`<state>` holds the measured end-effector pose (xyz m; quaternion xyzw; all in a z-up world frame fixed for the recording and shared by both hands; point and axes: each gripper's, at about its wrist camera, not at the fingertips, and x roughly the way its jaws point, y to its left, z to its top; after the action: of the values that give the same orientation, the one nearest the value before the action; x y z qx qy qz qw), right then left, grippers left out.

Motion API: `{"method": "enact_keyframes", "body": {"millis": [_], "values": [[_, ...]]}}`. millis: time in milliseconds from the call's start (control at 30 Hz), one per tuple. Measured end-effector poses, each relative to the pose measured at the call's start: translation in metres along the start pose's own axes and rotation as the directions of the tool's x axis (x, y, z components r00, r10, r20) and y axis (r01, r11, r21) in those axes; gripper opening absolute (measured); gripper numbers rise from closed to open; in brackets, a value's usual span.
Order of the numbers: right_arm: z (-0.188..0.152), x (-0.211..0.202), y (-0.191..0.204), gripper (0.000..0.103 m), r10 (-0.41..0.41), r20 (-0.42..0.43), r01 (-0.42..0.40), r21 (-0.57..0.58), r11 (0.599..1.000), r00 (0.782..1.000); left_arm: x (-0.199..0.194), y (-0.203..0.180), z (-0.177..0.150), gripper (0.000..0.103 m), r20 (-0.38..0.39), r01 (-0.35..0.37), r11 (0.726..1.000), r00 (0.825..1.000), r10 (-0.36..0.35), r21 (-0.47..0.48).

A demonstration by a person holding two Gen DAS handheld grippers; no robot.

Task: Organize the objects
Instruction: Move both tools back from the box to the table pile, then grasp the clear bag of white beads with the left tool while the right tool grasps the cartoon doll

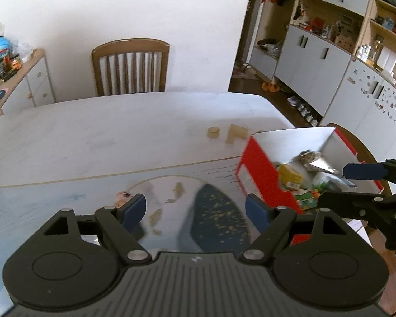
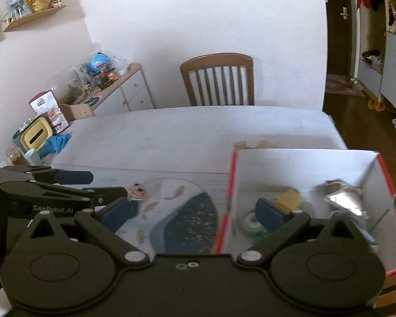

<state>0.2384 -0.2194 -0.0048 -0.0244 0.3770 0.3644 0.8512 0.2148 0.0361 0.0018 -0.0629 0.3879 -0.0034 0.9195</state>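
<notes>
The only wording that can be read is "GenRobot.AI", in pale grey letters on the black body of the left tongs [image 2: 74, 185], seen at the left edge of the right wrist view. A small pale lightning-bolt mark sits on the ribbed black housing of the left tongs [image 1: 196, 210] in the left wrist view; it carries no letters. The pink and white carton [image 2: 48, 111] beside the surface has printing on its front, and the packets inside the red and white box [image 1: 261, 182] have printed wrappers, but all of it is too blurred to read.
</notes>
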Motion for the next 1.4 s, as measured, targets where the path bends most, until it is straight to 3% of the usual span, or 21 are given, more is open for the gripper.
{"method": "enact_keyframes", "body": {"millis": [333,467,700,900,1400], "values": [[-0.003,0.032,0.049,0.101,-0.018,-0.015,0.018,-0.025,1.000,1.000,-0.004,0.054,-0.011,0.087,0.017,0.008,1.000,1.000,-0.008,0.001],[-0.001,0.045,0.062,0.101,-0.031,-0.020,0.030,-0.028,0.999,0.999,-0.002,0.072,-0.017,0.103,0.040,0.018,1.000,0.999,-0.018,0.005],[0.004,0.076,0.078,0.101,-0.054,-0.067,0.051,-0.039,0.998,0.996,0.011,0.105,-0.032,0.103,0.046,0.016,1.000,0.999,-0.016,0.012],[0.009,0.105,0.086,0.101,-0.076,-0.100,0.070,-0.060,0.996,0.992,0.032,0.130,-0.050,0.103,-0.004,0.040,0.999,0.999,-0.040,0.015],[0.016,0.189,0.098,0.098,-0.094,-0.260,0.075,-0.082,0.994,0.961,0.081,0.138,-0.080,0.103,-0.036,-0.012,0.999,0.999,0.013,0.046]]}}
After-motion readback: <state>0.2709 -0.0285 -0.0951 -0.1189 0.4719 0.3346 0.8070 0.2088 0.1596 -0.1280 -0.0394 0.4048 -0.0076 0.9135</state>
